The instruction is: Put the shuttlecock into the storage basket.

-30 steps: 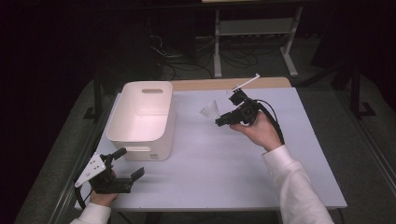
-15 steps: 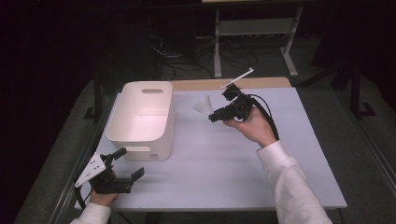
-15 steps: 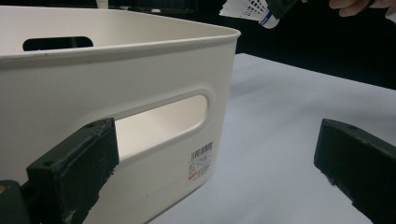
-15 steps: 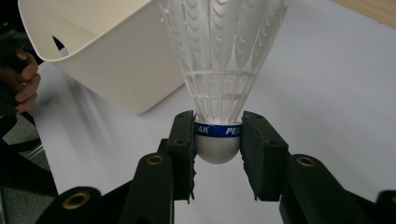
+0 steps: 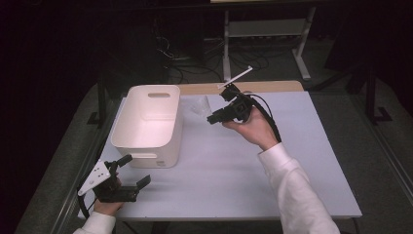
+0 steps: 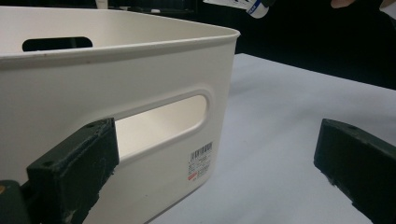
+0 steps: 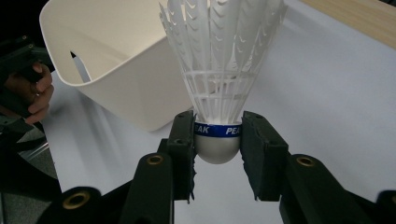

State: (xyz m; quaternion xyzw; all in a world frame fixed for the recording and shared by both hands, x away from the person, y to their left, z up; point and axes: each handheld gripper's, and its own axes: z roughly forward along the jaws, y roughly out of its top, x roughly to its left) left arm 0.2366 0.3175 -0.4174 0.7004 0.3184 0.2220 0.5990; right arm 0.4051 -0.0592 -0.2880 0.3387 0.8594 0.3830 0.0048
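My right gripper (image 7: 217, 140) is shut on a white feather shuttlecock (image 7: 219, 70), its pads pressing the cork base with the blue band. In the high view that gripper (image 5: 210, 118) hangs above the table just right of the white plastic bin (image 5: 148, 122), with the shuttlecock (image 5: 200, 105) pointing toward the bin. The bin (image 7: 107, 60) lies to the left beyond the feathers in the right gripper view. My left gripper (image 5: 134, 173) rests at the table's front left corner, open and empty. Its black jaws stand wide apart in front of the bin's near wall (image 6: 140, 112).
The pale table (image 5: 292, 161) stretches wide to the right and front of the bin. A wooden strip (image 5: 272, 87) runs along the far edge. Beyond it stand a white metal stand (image 5: 265, 29) and cables on a dark floor.
My right hand has carried the shuttlecock left and a little up, closer to the bin. The left hand has stayed put.
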